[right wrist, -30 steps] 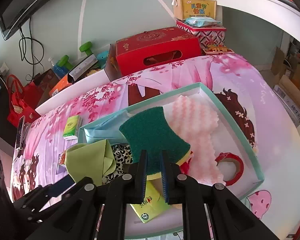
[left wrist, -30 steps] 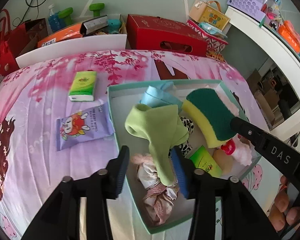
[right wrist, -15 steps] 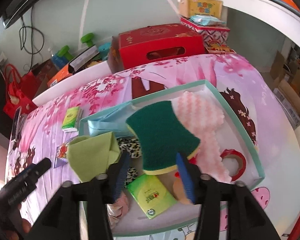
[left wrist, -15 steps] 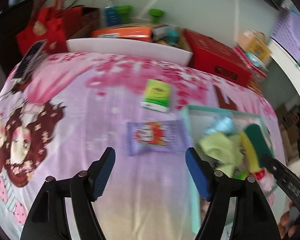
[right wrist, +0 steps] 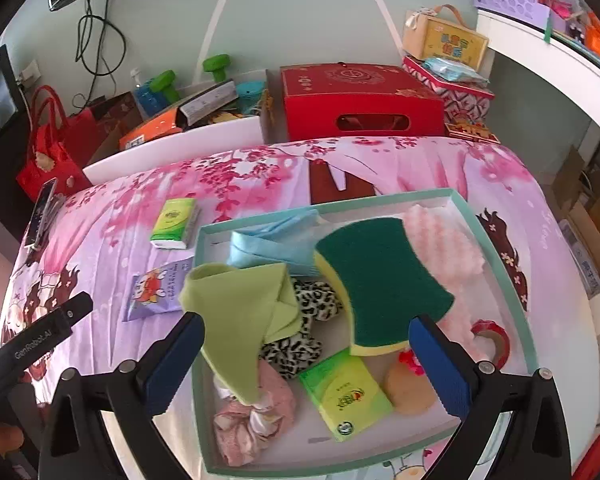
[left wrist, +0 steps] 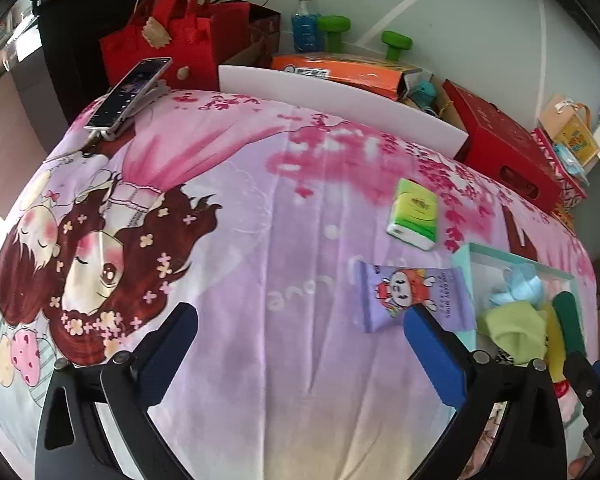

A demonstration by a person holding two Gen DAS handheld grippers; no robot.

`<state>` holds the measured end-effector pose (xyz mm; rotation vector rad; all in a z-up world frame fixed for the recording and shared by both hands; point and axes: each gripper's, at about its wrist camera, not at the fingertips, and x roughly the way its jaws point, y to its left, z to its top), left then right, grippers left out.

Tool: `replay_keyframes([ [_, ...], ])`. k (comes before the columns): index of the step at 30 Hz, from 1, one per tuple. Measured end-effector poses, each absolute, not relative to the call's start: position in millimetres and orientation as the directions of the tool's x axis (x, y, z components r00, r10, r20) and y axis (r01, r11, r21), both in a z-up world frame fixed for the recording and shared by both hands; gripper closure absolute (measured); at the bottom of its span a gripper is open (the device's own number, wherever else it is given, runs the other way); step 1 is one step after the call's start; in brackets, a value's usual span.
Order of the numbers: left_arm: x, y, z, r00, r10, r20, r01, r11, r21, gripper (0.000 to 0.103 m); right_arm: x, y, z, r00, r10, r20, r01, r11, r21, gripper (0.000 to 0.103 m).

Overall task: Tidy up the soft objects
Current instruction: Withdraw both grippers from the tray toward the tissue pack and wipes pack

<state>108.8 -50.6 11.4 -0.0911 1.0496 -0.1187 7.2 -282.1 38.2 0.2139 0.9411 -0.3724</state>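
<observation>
A teal box (right wrist: 496,248) on the pink bedspread holds a green-and-yellow sponge (right wrist: 380,280), a light green cloth (right wrist: 240,304), a blue cloth (right wrist: 268,244), a leopard scrunchie (right wrist: 308,320), a pink cloth (right wrist: 252,420) and a green tissue pack (right wrist: 344,396). My right gripper (right wrist: 306,324) hovers over the box, jaws opening wide, pads clear of the sponge and cloth below. My left gripper (left wrist: 300,320) is over bare bedspread left of the box (left wrist: 462,256), jaws opening, nothing between them. A purple wipes pack (left wrist: 412,292) lies just past its right fingertip. A second green tissue pack (left wrist: 414,212) lies farther back.
A phone on a stand (left wrist: 128,96) sits at the bed's far left corner, with a red bag (left wrist: 160,40) behind it. A white board (left wrist: 340,92) and a red carton (right wrist: 360,100) line the far edge. A red tape roll (right wrist: 492,332) lies in the box.
My left gripper let go of the green cloth, swung left out of the box and opened. My right gripper released the sponge, which now lies in the box, and opened wide.
</observation>
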Motion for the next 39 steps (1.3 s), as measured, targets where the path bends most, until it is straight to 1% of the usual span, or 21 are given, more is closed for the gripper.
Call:
replay_keyframes([
  [10, 109.7, -48.5, 11.9, 0.509, -0.160, -0.846, 0.050, 0.986, -0.156, 0.001, 17.5, -256.2, 36.7, 0.538, -0.205, -0.818, 0.339, 0.941, -0.012, 0.000],
  [13, 110.9, -49.8, 10.8, 0.501, -0.193, -0.844, 0.069, 0.981, -0.183, 0.001, 20.5, -249.7, 36.8, 0.541, -0.200, -0.817, 0.327, 0.945, -0.015, 0.000],
  [19, 111.6, -49.0, 9.1, 0.507, -0.130, -0.852, 0.049, 0.991, -0.122, 0.001, 24.6, -238.5, 35.5, 0.546, -0.192, -0.815, 0.303, 0.953, -0.021, 0.000],
  [23, 113.5, -46.0, 2.9, 0.501, -0.119, -0.858, 0.043, 0.993, -0.113, 0.001, 25.5, -235.4, 34.8, 0.546, -0.188, -0.816, 0.296, 0.955, -0.021, 0.000],
  [28, 115.7, -50.0, -13.4, 0.431, -0.163, -0.888, 0.064, 0.987, -0.150, 0.001, 26.5, -235.8, 33.5, 0.542, -0.189, -0.819, 0.303, 0.953, -0.019, 0.000],
  [35, 115.6, -61.9, -22.2, 0.407, -0.195, -0.892, 0.119, 0.980, -0.160, 0.002, 25.8, -244.1, 30.3, 0.532, -0.188, -0.826, 0.319, 0.948, -0.010, 0.000],
  [36, 116.0, -63.6, -24.2, 0.399, -0.201, -0.894, 0.125, 0.978, -0.164, 0.003, 25.4, -245.7, 30.2, 0.531, -0.189, -0.826, 0.324, 0.946, -0.009, 0.000],
  [38, 117.3, -66.3, -26.7, 0.392, -0.212, -0.895, 0.137, 0.976, -0.171, 0.011, 24.9, -248.0, 30.0, 0.530, -0.190, -0.827, 0.330, 0.944, -0.005, 0.000],
  [39, 117.9, -68.0, -28.1, 0.386, -0.224, -0.895, 0.147, 0.973, -0.180, 0.018, 24.7, -248.8, 29.9, 0.529, -0.190, -0.827, 0.333, 0.943, -0.004, 0.000],
])
